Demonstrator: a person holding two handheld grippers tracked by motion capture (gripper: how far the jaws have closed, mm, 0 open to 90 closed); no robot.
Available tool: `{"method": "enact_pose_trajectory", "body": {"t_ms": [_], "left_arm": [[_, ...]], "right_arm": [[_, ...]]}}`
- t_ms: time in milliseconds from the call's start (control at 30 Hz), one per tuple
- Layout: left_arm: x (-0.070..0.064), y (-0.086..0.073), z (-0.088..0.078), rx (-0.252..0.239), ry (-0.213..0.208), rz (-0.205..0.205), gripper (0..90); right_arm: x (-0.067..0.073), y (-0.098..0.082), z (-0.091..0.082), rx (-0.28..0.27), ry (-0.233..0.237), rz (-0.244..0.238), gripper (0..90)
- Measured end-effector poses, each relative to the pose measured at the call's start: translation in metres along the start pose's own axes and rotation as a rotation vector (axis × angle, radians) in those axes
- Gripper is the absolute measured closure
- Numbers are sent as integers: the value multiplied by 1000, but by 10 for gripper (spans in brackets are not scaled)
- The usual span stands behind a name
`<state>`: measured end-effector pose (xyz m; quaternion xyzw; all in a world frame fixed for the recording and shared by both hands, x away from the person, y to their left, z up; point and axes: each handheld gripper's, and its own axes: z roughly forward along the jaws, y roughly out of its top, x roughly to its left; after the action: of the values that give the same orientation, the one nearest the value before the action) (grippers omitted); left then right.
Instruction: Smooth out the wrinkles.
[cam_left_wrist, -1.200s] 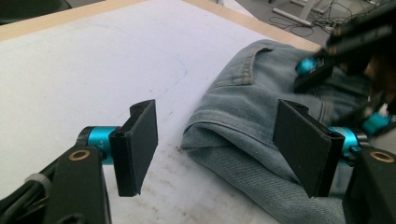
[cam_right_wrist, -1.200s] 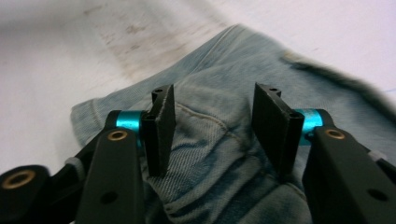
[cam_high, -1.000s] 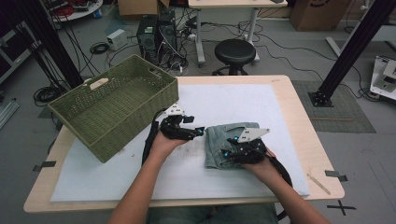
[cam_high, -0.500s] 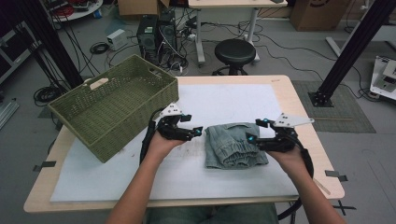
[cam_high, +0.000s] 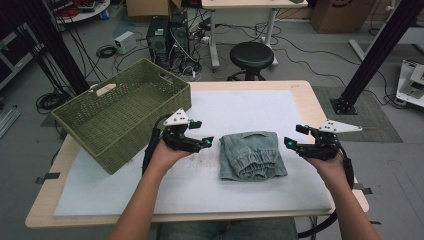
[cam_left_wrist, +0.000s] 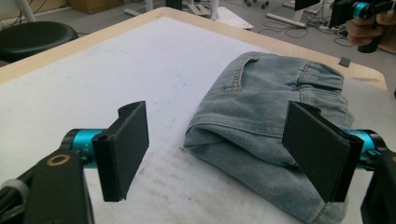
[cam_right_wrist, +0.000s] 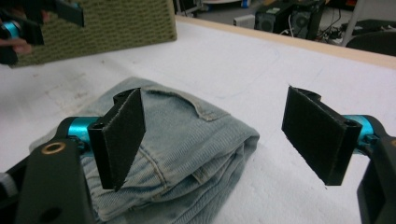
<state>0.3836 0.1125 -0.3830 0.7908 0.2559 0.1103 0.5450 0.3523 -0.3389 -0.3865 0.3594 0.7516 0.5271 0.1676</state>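
- My high view looked forward and down over the table (cam_high: 300, 90).
- Both gripper views sat low and close (facing inward), sharing the folded jeans (cam_left_wrist: 261, 116).

Folded jeans (cam_left_wrist: 275, 107) between open tool (cam_left_wrist: 224, 151) jaws

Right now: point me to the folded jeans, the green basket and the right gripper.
folded jeans (cam_high: 252, 156): high view, middle of the top fold.
green basket (cam_high: 167, 107): high view, its near right wall.
right gripper (cam_high: 295, 136): high view, midway between its open fingertips.
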Motion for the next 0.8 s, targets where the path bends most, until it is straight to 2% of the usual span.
{"method": "enact_pose_trajectory", "body": {"t_ms": [133,600,800], "left_arm": [[4,-1,-2,-10,-10,-5,225],[1,3,-5,-17,-20,16,224],[1,4,-7,-19,-11,15,223]], "right_arm": [[-2,2,0,-10,10,-1,209],[-6,1,1,-18,-6,17,203],[-7,0,-1,-21,-8,18,203]]}}
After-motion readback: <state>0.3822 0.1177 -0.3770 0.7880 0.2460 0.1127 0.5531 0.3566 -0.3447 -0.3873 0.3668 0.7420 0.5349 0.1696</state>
